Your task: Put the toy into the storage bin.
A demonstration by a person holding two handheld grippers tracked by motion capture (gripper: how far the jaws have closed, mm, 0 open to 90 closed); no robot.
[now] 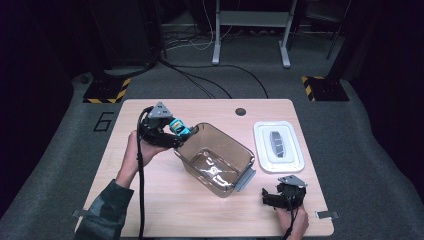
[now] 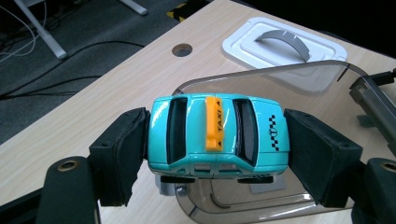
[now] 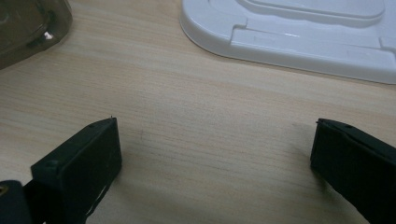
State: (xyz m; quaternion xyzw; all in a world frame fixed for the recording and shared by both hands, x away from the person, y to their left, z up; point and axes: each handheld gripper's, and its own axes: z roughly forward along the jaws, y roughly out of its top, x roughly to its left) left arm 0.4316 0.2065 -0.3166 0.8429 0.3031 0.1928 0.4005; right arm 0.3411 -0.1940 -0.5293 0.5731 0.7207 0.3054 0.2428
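The left gripper (image 2: 217,140) pinches a teal toy taxi (image 2: 217,133) end to end between its pads, just before the clear bin's rim (image 2: 261,74); likely light, rigid, glossy (so slippery); the right gripper (image 3: 212,154) rests spread over the table.

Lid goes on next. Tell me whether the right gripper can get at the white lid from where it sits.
Probably yes. The right gripper rests open on the table, with bare wood between it and the white lid. The clear container stands off to one side.
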